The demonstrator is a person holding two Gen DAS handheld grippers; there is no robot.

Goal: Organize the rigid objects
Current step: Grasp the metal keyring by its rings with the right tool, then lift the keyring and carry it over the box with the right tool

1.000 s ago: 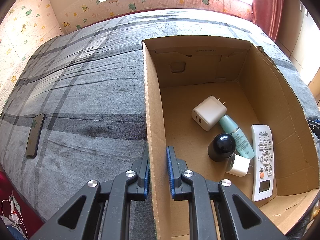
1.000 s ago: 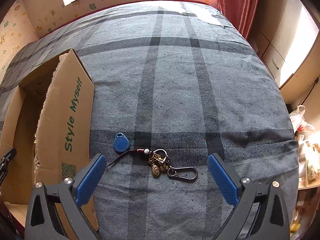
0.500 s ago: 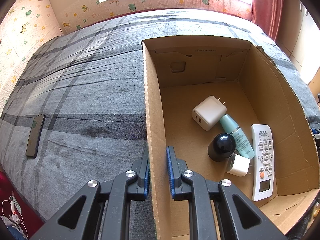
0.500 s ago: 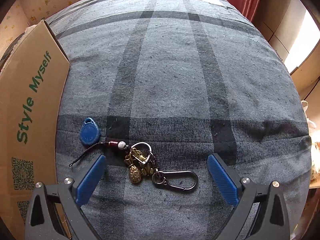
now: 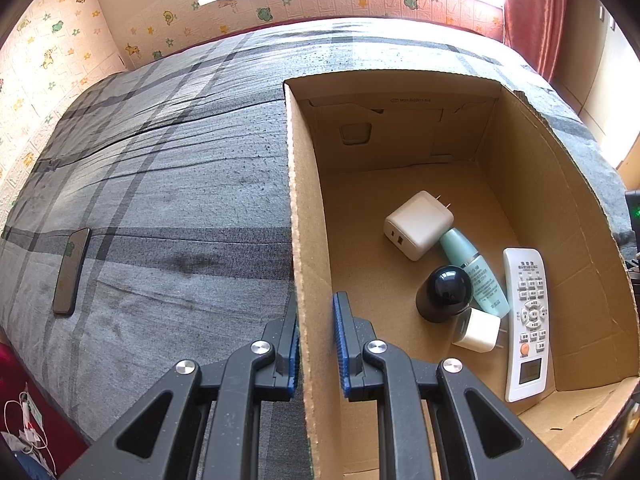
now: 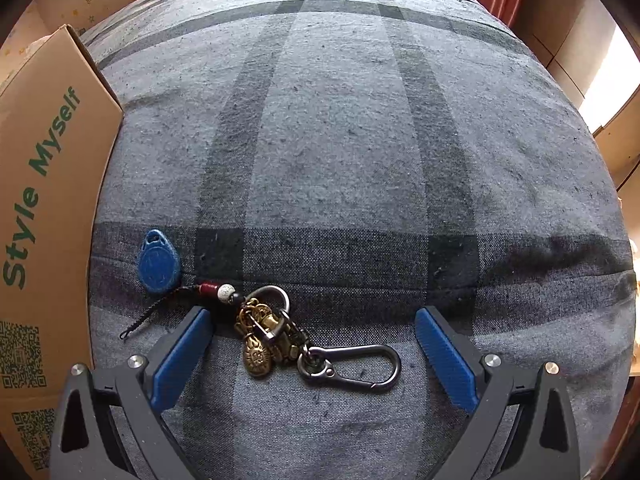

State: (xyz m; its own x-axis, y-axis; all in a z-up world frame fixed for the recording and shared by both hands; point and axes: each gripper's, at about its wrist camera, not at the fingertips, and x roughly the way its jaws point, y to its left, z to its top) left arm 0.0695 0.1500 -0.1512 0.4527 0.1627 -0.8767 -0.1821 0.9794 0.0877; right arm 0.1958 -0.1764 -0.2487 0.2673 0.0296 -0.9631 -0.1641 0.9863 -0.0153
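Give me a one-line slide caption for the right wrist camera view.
Open right claw poised over a keychain with blue fob on the plaid bedspread, beside the cardboard box.

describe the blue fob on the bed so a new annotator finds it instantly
Start at the cardboard box printed "Style Myself". Just right of its wall on the grey plaid bedspread lies the blue fob. It is flat, teardrop-shaped plastic; the neighbouring keychain is brass and steel.

A brown cardboard box (image 6: 44, 216) stands on the grey plaid bedcover (image 6: 340, 160); a brass-and-steel keychain (image 6: 288, 340) lies just right of it.
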